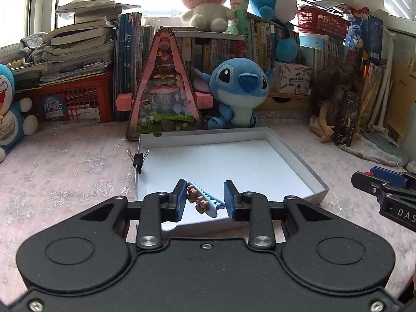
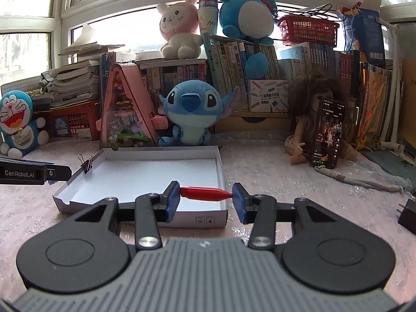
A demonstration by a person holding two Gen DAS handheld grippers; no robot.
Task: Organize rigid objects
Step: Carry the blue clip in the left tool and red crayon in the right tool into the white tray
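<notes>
My left gripper (image 1: 204,200) is shut on a light blue hair clip (image 1: 208,201) with brown teeth, which hangs aslant between the blue pads. It hovers over the near end of a shallow white box (image 1: 293,153). My right gripper (image 2: 205,197) is shut on a slim red plastic stick (image 2: 205,193), held crosswise by its two ends above the box's near right corner (image 2: 221,166). A black binder clip (image 1: 139,157) (image 2: 87,165) is clamped on the box's left wall. Each gripper shows at the edge of the other's view: the right gripper (image 1: 369,179) and the left gripper (image 2: 52,174).
Behind the box stand a blue plush (image 1: 239,85), a pink triangular display house (image 1: 163,85) and shelves of books. A doll propping up a phone (image 2: 329,135) sits at the right, with a white cable (image 2: 364,179) and a black charger (image 2: 408,215) on the pale cloth.
</notes>
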